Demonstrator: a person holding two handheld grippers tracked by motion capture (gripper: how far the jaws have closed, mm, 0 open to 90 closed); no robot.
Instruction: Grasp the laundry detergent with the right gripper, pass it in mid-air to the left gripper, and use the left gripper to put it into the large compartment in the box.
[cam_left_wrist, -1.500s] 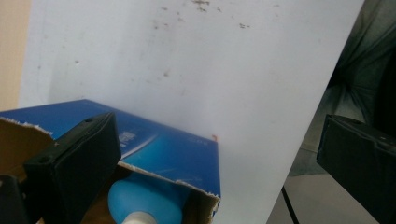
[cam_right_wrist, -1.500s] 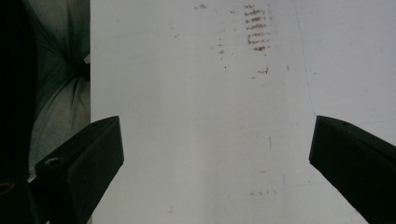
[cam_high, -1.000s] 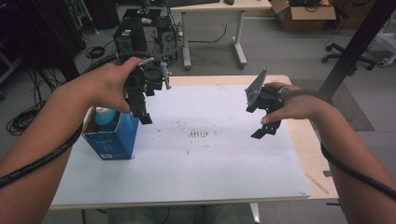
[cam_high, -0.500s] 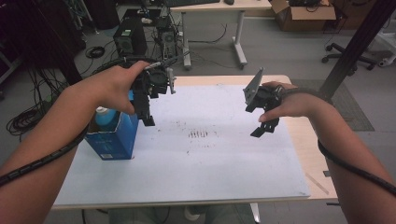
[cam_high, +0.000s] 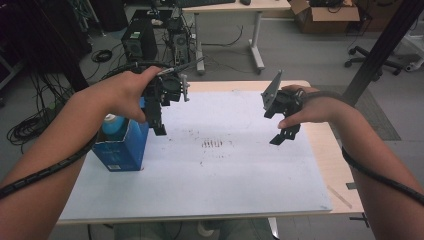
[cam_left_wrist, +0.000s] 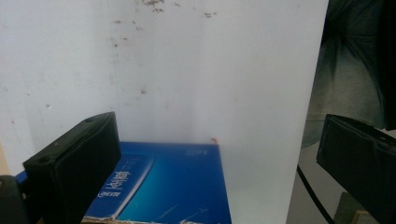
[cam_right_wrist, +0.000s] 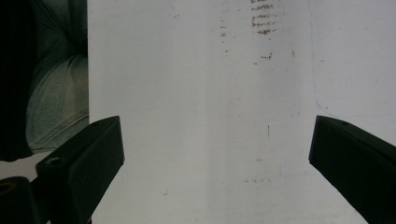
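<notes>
The left gripper (cam_high: 159, 127) hangs jaws wide apart, empty, just beside the top edge of the blue carton (cam_high: 122, 150) — in the left gripper view the carton's blue face (cam_left_wrist: 173, 184) lies below and between its jaws. A blue-capped bottle (cam_high: 114, 124) stands inside the carton. The right gripper (cam_high: 285, 136) hovers well apart over the white table sheet (cam_high: 225, 175), jaws spread, holding nothing

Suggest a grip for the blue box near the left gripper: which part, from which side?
Probably from above, by the upper walls. The blue box stands upright on the white tabletop with its top open and a bottle inside, so pinch one thin wall, or span two opposite walls. The left gripper, jaws open, hangs beside its top edge.
</notes>
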